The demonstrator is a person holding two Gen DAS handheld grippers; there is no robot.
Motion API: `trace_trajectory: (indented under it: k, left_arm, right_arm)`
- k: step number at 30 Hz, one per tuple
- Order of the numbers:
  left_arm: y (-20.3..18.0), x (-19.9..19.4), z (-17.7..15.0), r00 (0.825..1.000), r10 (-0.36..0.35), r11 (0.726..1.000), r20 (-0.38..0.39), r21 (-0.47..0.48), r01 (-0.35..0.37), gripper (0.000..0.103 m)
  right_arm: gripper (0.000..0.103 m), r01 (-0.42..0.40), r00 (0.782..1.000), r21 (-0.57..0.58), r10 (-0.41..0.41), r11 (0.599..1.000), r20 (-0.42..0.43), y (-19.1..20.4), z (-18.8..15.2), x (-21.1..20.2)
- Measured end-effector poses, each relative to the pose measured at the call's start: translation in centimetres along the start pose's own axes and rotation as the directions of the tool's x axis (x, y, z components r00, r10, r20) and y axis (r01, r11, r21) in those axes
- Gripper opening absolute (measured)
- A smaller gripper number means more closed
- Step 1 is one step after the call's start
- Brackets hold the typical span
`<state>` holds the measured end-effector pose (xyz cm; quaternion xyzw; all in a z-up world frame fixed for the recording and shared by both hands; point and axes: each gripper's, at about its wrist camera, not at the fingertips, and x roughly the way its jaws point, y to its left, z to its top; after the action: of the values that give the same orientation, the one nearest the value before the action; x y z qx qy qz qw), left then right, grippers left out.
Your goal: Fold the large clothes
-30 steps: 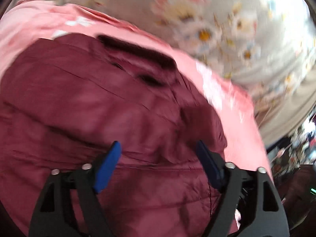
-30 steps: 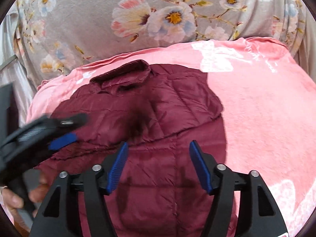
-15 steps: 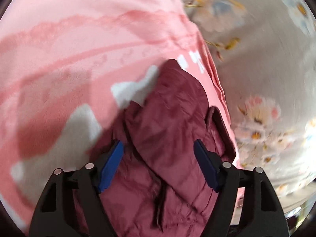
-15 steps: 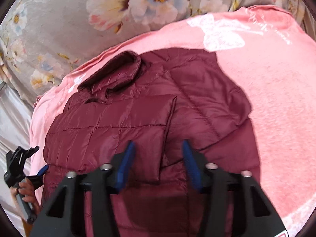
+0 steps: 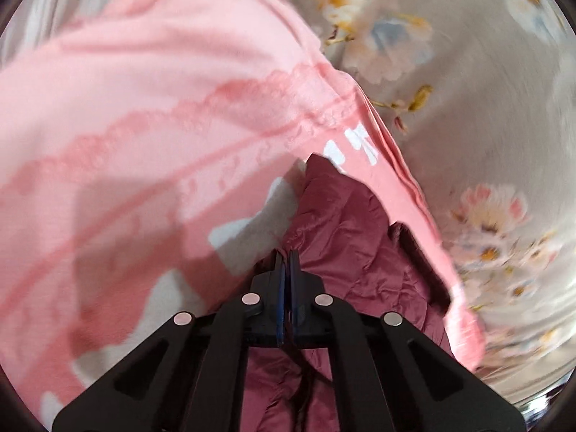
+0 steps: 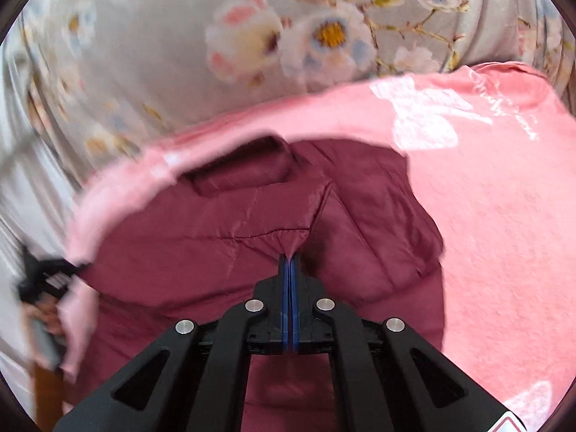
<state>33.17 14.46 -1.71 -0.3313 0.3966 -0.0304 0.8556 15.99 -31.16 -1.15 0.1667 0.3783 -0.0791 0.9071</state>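
1. Now, garment: maroon quilted jacket [image 6: 223, 252], lying spread on a pink blanket [image 6: 504, 216] over a floral-sheeted bed [image 6: 180, 54]; collar [image 6: 241, 169] toward the far edge, one panel already turned in over the body.
2. Right hand-held gripper [image 6: 289, 259]: a second ago its jaws stood wide above the jacket; they are now clamped together on a pinch of the folded panel's corner, the fabric tenting up into the pads.
3. Left hand-held gripper [image 5: 287, 255]: earlier wide over the jacket's middle, since swung to the garment's edge [image 5: 334, 216] near the blanket's lace border; jaws now pressed together, apparently on the jacket's edge, though blur and the pads hide the nipped fabric.
4. Also seen: the person's hand [image 6: 43, 309] on the left tool, right wrist view, blurred.
5. Reading: both grips look set, so the next fold could be lifted across.
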Motion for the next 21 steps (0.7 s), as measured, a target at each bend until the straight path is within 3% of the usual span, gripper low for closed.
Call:
trace_trajectory:
  k: [5,10,14,16,17,18,21]
  left_arm:
    - [0.8,1.8,-1.8,0.990,0.137,0.988,-0.021,0.072,-0.135,0.001]
    - [1.4,3.2,-2.8,0.982,0.186,0.978,-0.022,0.097,-0.183,0.001]
    - [-0.4,3.0,-3.7,0.962,0.270,0.940,0.033,0.207,-0.271,0.005]
    - [-0.9,1.6,-3.7,0.958,0.285,0.933,0.045,0.218,-0.288,0.019]
    - [-1.4,0.0,-3.5,0.956,0.288,0.929,0.065,0.222,-0.295,0.036]
    - [-2.1,-1.6,-3.4,0.952,0.289,0.924,0.098,0.230,-0.305,0.047]
    - [-6.0,-4.9,-3.6,0.948,0.255,0.896,0.189,0.324,-0.305,0.047]
  right_arm:
    - [0.001,0.063,0.995,-0.035,-0.065,0.997,-0.070,-0.2,-2.6,2.9]
    - [0.001,0.079,0.992,-0.062,-0.084,0.995,-0.092,0.1,-2.9,4.1]
    - [0.006,0.087,0.992,-0.057,-0.092,0.995,-0.083,0.0,-2.6,3.1]
    - [0.016,0.113,0.993,-0.032,-0.114,0.993,-0.033,-0.3,-2.2,0.9]
    - [0.018,0.124,0.992,-0.020,-0.124,0.992,-0.005,-0.3,-1.9,-0.2]
    - [0.019,0.131,0.991,-0.012,-0.130,0.991,0.026,-0.2,-1.6,-1.3]
    - [0.020,0.075,0.994,-0.008,-0.074,0.997,0.082,1.4,0.1,-3.2]
